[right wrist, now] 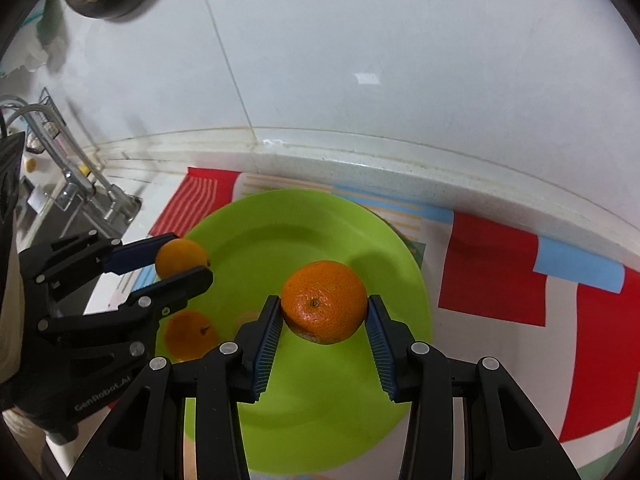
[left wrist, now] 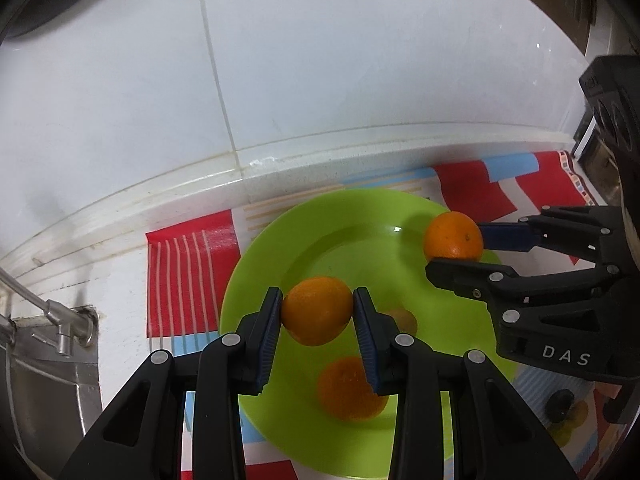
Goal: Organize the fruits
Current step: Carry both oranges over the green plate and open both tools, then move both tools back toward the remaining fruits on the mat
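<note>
A green plate (left wrist: 304,232) lies on a patterned mat by the tiled wall; it also shows in the right wrist view (right wrist: 280,224). My left gripper (left wrist: 317,304) is shut on an orange (left wrist: 317,310) held above the plate. My right gripper (right wrist: 323,312) is shut on a second orange (right wrist: 324,307), also above the plate. Each gripper shows in the other's view: the right gripper (left wrist: 456,246) with its orange (left wrist: 453,236), the left gripper (right wrist: 180,254) with its orange (right wrist: 181,257). A third orange (left wrist: 350,390) lies on the plate, also visible in the right wrist view (right wrist: 191,334).
A red, white and blue mat (right wrist: 500,272) covers the counter. A steel sink with a tap (left wrist: 60,320) is at the left, also in the right wrist view (right wrist: 80,192). The white tiled wall (left wrist: 320,60) stands right behind. A dark appliance (left wrist: 612,112) stands at the right.
</note>
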`<move>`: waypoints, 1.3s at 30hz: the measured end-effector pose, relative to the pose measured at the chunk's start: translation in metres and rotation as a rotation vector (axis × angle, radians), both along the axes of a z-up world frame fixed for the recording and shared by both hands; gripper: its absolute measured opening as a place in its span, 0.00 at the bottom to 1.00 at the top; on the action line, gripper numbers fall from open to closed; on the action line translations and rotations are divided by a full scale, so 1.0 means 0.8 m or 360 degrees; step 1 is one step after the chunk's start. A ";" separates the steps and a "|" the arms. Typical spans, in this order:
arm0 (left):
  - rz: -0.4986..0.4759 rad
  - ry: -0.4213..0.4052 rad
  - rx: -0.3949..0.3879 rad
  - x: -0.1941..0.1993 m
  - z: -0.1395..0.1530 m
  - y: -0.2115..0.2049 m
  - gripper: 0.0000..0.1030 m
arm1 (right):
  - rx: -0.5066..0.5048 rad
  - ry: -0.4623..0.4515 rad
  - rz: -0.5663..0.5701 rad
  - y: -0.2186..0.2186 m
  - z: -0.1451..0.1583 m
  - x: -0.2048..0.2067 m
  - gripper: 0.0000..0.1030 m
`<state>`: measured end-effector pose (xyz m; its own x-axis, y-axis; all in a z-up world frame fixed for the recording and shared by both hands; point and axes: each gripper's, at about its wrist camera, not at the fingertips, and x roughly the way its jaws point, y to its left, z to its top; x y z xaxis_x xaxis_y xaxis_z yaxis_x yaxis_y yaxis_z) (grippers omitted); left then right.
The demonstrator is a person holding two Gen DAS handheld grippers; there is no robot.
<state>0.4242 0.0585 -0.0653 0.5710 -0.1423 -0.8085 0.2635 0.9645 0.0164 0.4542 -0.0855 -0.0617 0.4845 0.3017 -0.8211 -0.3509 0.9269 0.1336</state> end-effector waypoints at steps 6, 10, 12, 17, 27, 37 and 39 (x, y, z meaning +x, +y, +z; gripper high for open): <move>0.0020 -0.0019 0.0020 0.000 -0.002 -0.001 0.43 | -0.0018 0.0005 0.0020 0.004 -0.006 0.005 0.42; 0.0045 -0.0063 0.0029 -0.010 0.006 0.003 0.46 | -0.0044 -0.0023 0.0019 0.004 -0.003 0.000 0.45; 0.0063 -0.0086 0.0024 -0.018 0.015 0.007 0.47 | -0.0038 -0.0051 0.0006 0.001 0.004 -0.006 0.45; 0.0059 -0.0160 -0.0005 -0.044 0.042 0.007 0.52 | -0.0006 -0.0122 -0.0019 -0.007 0.028 -0.028 0.45; 0.0014 -0.0408 0.0016 -0.122 0.112 -0.015 0.66 | -0.0001 -0.0404 -0.0070 -0.027 0.103 -0.113 0.57; -0.0068 -0.0599 0.0047 -0.201 0.145 -0.063 0.80 | 0.0015 -0.0586 -0.0217 -0.087 0.143 -0.202 0.65; -0.0079 -0.0616 0.0043 -0.214 0.148 -0.072 0.82 | 0.0010 -0.0608 -0.0257 -0.098 0.145 -0.214 0.65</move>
<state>0.2527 0.0012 0.0529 0.8277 -0.1588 -0.5382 0.2789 0.9487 0.1490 0.2833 -0.1643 0.0539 0.7957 0.2013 -0.5713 -0.2264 0.9736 0.0278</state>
